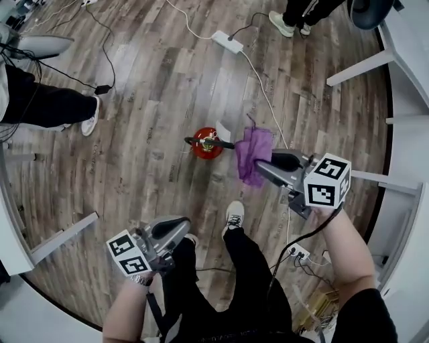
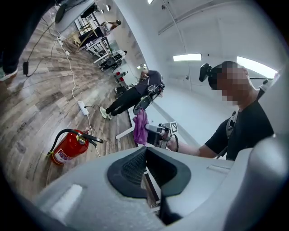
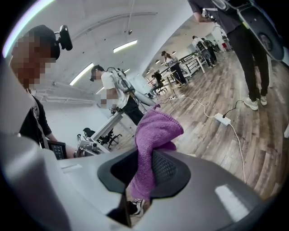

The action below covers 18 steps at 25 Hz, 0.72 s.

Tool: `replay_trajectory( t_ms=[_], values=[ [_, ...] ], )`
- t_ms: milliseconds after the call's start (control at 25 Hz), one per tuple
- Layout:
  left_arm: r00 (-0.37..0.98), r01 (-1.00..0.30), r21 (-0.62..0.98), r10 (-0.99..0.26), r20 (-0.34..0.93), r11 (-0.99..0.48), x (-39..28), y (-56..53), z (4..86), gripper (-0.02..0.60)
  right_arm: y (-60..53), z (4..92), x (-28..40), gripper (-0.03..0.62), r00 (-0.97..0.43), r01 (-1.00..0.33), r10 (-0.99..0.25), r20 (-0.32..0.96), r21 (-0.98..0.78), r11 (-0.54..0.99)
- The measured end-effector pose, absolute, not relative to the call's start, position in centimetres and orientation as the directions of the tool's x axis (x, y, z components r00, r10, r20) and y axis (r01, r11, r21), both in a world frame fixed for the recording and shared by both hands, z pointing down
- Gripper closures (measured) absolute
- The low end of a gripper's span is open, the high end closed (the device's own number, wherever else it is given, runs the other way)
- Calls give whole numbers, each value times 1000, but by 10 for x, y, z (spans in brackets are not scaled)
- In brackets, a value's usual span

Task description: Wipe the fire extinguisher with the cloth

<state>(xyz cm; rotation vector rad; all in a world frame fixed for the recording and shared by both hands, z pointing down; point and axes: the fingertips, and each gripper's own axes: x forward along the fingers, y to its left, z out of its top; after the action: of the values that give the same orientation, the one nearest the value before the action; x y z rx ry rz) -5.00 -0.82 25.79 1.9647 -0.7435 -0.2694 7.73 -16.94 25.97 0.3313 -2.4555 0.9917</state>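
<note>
A red fire extinguisher [image 1: 207,143] with a black handle and hose stands on the wood floor ahead of my feet; it also shows in the left gripper view [image 2: 68,147]. My right gripper [image 1: 263,163] is shut on a purple cloth [image 1: 253,154], which hangs just right of the extinguisher without touching it. In the right gripper view the cloth [image 3: 152,140] fills the gap between the jaws. My left gripper [image 1: 175,229] is shut and empty, held low near my left knee, well short of the extinguisher.
A white power strip [image 1: 227,41] and its cables lie on the floor beyond the extinguisher. Other people's legs stand at the left [image 1: 47,106] and top [image 1: 295,20]. White table legs [image 1: 64,236] flank both sides. My own shoes [image 1: 234,216] are below the extinguisher.
</note>
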Motion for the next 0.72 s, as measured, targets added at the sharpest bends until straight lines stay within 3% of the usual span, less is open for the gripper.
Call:
replay_trajectory(
  t_ms=[400, 720],
  values=[
    [892, -342, 739, -449, 60, -580, -40, -33, 364, 584, -195, 366, 58, 517, -839, -391, -89, 537, -479, 786],
    [917, -292, 625, -397, -31, -724, -21, -56, 465, 584, -205, 420, 69, 517, -878, -383, -178, 444, -427, 819]
  ],
)
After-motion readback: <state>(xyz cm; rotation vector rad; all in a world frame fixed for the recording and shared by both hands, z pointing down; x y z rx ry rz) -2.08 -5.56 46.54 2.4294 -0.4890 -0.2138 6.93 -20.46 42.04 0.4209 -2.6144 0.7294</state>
